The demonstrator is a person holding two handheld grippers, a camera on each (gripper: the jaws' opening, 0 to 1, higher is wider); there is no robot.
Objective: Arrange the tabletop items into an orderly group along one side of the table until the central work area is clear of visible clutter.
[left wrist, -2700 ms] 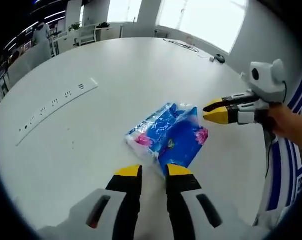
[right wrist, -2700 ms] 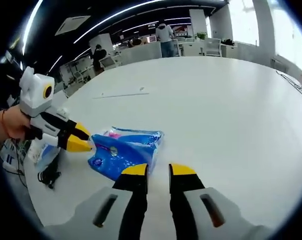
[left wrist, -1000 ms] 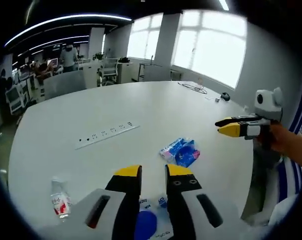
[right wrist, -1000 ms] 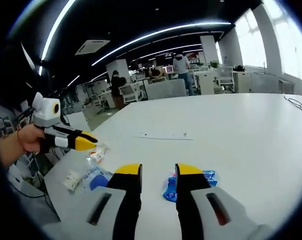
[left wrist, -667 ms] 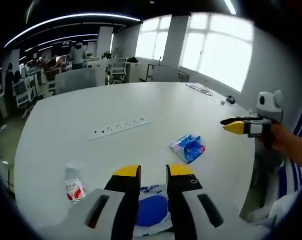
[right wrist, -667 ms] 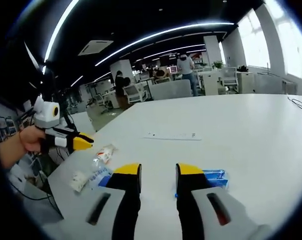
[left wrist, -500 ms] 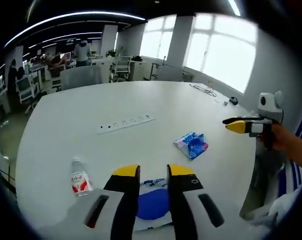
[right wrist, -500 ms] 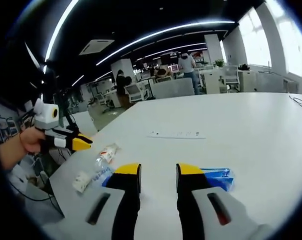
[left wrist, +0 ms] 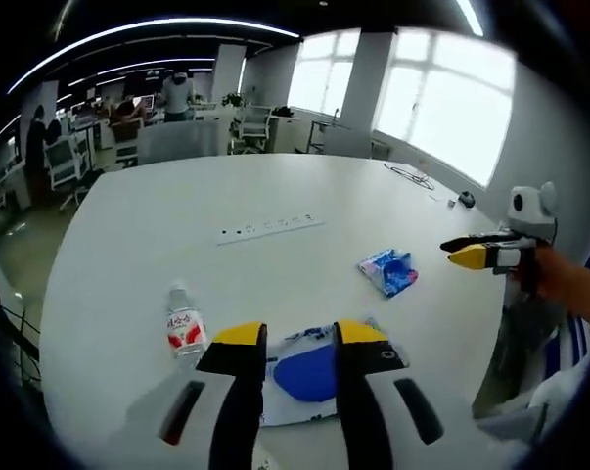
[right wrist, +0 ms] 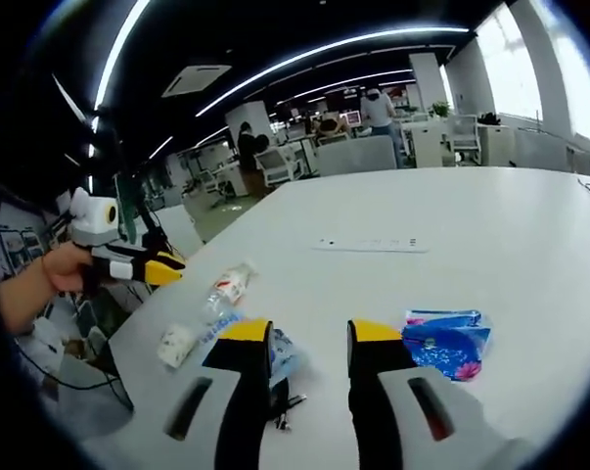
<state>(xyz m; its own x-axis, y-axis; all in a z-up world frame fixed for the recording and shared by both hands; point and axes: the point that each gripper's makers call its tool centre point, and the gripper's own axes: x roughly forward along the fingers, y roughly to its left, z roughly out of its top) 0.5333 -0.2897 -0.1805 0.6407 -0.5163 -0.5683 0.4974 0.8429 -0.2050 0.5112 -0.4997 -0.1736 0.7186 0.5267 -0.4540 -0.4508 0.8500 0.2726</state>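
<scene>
Here both tongs hover parted and empty over the white bench point(left wrist: 177, 206), the water bottle point(left wrist: 184, 329) at nine o'clock of the left tongs point(left wrist: 290, 335), the blue packet point(right wrist: 449, 350) at three o'clock of the right tongs point(right wrist: 309, 337)

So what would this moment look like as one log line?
left gripper: open, empty | right gripper: open, empty | water bottle, white-blue pouch, blue packet: lying apart on table

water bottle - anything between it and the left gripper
Nothing visible. The water bottle lies on the white table just left of the left gripper, with bare tabletop between them; the blue-and-white packet sits under the jaws, off that path.
</scene>
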